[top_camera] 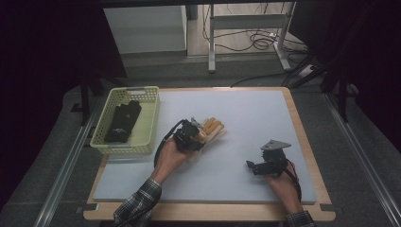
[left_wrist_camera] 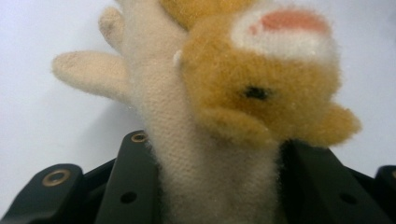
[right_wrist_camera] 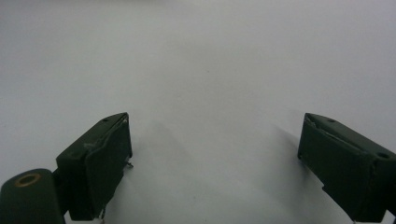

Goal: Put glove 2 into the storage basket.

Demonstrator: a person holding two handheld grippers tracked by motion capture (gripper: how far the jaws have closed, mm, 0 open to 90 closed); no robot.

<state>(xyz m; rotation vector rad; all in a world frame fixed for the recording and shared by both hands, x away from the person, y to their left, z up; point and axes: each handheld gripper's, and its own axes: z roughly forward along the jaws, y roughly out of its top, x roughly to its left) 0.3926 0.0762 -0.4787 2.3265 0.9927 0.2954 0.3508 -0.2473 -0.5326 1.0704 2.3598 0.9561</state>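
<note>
A fuzzy cream glove with orange fingers lies near the middle of the white mat. My left gripper is shut on its cuff end. In the left gripper view the two black jaws press on either side of the cream cuff, and the glove carries an orange plush animal face with a white and pink patch. My right gripper rests low over the mat at the right, pointing left. In the right gripper view, the right gripper stands open with bare mat between its jaws.
A pale yellow-green basket stands at the mat's left edge with a black glove inside. The mat lies on a wooden board. Table legs and cables are on the floor beyond.
</note>
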